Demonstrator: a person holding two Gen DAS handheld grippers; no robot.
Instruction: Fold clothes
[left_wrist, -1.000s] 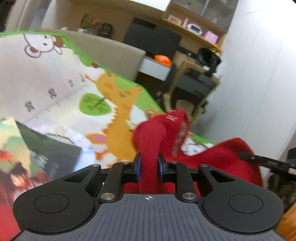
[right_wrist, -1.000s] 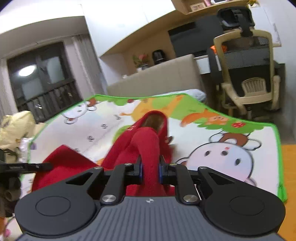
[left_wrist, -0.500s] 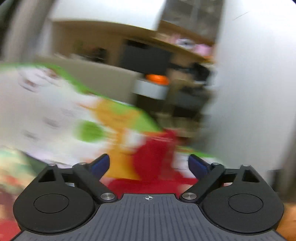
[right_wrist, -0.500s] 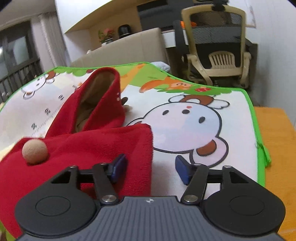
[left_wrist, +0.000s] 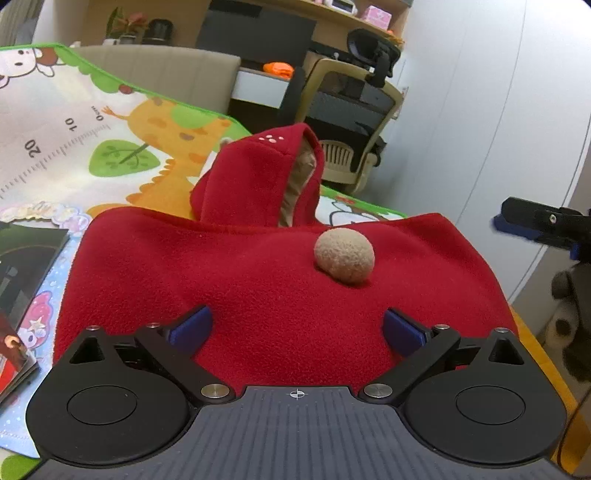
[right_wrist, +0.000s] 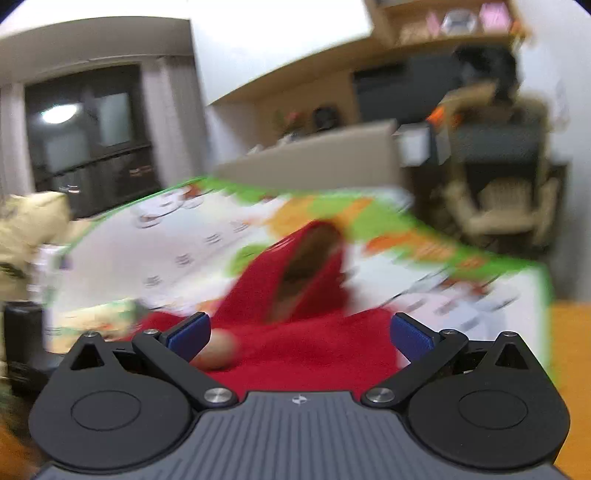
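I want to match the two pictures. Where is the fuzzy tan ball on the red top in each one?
Left wrist view: the tan pom-pom sits right of center on the red garment, below the hood.
Right wrist view: the pom-pom is low and left, blurred, beside the left blue pad.
Shared landmark: the upright red hood, behind the pom-pom in both.

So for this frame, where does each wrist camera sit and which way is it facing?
Left wrist: behind the open left gripper, low over the red hooded garment, facing its beige pompom, hood and the office chair; the right gripper shows at right.
Right wrist: behind the open right gripper, blurred, higher, facing the garment, the play mat and a dark window.
Shared: garment, pompom, mat, chair.
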